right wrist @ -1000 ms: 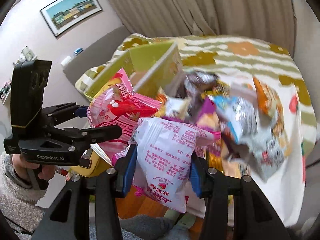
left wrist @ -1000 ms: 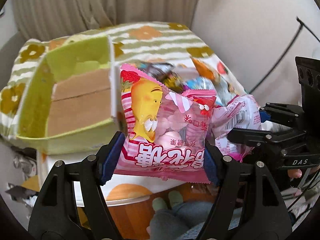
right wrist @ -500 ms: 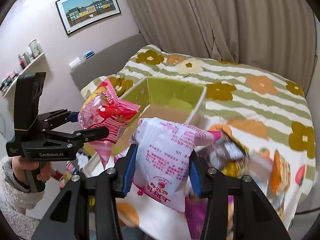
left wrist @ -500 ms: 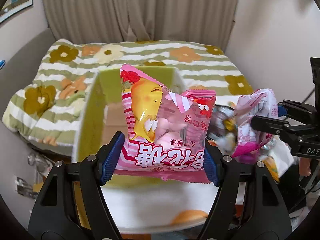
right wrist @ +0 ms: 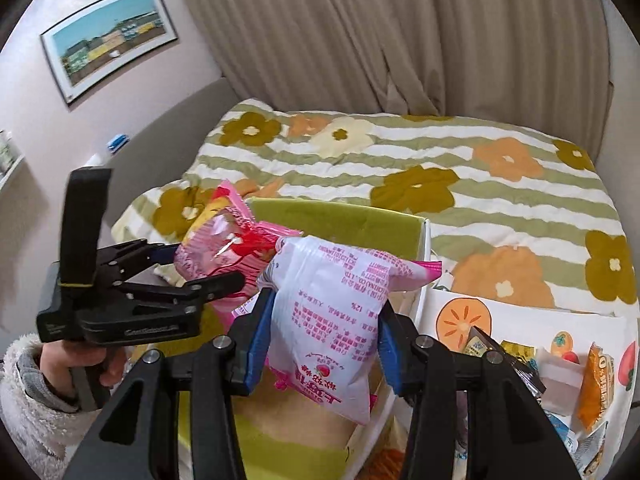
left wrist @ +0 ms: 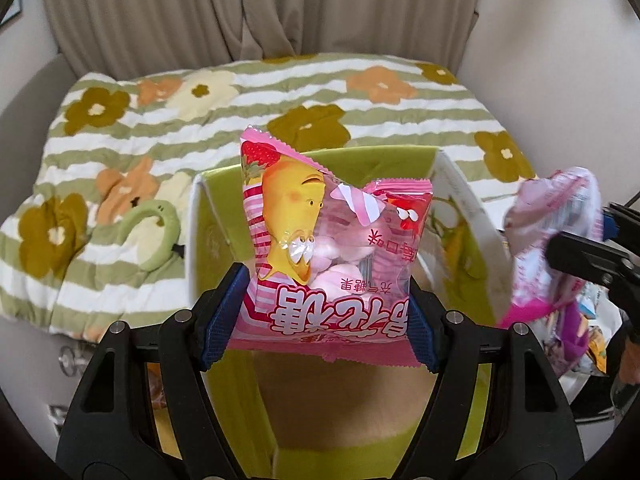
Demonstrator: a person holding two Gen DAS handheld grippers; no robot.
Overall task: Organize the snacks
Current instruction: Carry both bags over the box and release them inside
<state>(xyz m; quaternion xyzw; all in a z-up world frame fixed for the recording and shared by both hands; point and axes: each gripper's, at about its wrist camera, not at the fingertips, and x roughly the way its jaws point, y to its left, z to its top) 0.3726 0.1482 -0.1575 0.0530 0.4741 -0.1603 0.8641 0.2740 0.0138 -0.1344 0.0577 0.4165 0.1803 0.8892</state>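
My left gripper (left wrist: pixel 320 320) is shut on a pink marshmallow bag with a yellow cartoon figure (left wrist: pixel 328 248) and holds it above the open green box (left wrist: pixel 460 196). The same bag (right wrist: pixel 224 248) and the left gripper (right wrist: pixel 208 276) show in the right wrist view. My right gripper (right wrist: pixel 320 344) is shut on a white and pink snack bag (right wrist: pixel 332 320), held over the box (right wrist: pixel 340 220) near its right wall. That bag (left wrist: pixel 556 232) shows at the right of the left wrist view.
The box stands on a table with a fruit-print cloth (right wrist: pixel 520 320). Several loose snack packets (right wrist: pixel 592 384) lie to the right of the box. A bed with a striped flower blanket (left wrist: pixel 200 112) is behind, and curtains behind that.
Both grippers have carried their bags from the snack pile to above the green box. The box now sits centred under the left gripper.
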